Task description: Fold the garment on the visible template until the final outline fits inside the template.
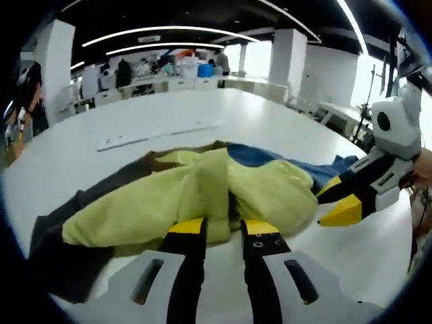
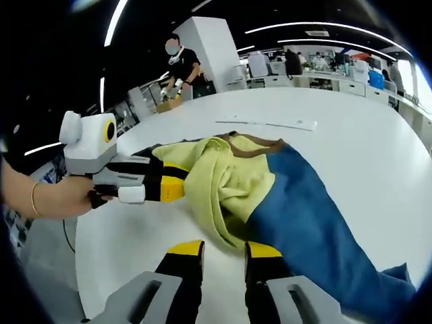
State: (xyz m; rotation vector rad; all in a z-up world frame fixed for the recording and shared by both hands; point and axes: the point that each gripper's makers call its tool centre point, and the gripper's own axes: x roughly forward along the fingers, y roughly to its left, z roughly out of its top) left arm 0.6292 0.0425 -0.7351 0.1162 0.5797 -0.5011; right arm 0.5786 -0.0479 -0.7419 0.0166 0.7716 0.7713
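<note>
Left gripper view: left gripper [image 1: 226,228] has its yellow-tipped jaws parted, a narrow gap between them, both tips at the near edge of the garment [image 1: 202,196]. The tips touch or overlap the yellow fabric; can't tell if cloth sits in the gap, the fold there is dark. Garment lies bunched right ahead on the white table [image 1: 88,169]: yellow part nearest, a brown part trailing off to the left, a blue part beyond and to the right. Further right, the right gripper [image 1: 341,214] comes in from the side, its yellow tip just past the right end of the yellow fabric, beside the blue. Beyond the garment, a long thin white strip [image 1: 155,135] lies flat on the table, well apart from the cloth. Far back: desks and people.

Right gripper view: right gripper [image 2: 226,251] has its jaws apart, nothing between them, tips just short of the garment's near edge where yellow meets blue. Blue runs ahead and off to the right, yellow bunched ahead-left with a brown edge at the far side. To the left, a hand [image 2: 61,197] holds the left gripper, whose tip reaches the left end of the yellow fabric. Strip sits beyond the garment. A person [image 2: 183,67] stands at the far table edge.
</note>
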